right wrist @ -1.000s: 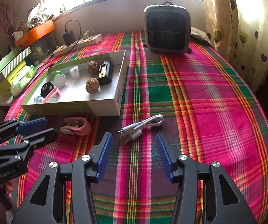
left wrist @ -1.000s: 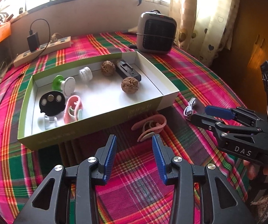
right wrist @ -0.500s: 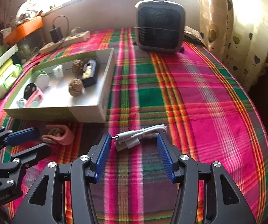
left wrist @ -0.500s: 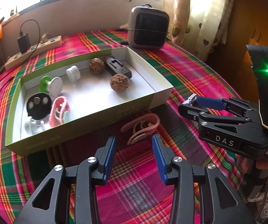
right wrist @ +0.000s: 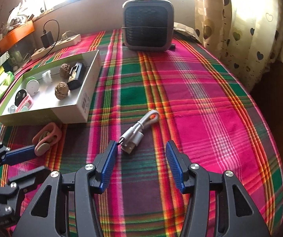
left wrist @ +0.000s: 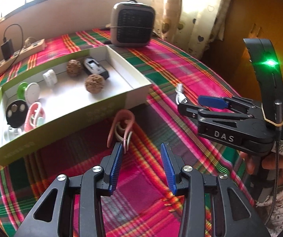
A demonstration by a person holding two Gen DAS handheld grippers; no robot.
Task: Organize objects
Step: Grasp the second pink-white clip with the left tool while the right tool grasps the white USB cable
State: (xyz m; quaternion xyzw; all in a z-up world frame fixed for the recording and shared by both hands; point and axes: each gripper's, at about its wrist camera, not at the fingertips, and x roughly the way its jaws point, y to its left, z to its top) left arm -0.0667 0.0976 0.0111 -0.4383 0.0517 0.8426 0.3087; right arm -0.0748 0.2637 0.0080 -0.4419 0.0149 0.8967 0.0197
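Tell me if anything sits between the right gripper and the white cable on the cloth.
Nothing visible does. The white cable lies on bare plaid cloth just ahead of the open right gripper, its plugs near the left one of the fingers.

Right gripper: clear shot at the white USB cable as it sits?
Probably yes. The right gripper is open, the white USB cable lies just ahead of its fingertips on bare cloth, and nothing lies between them.
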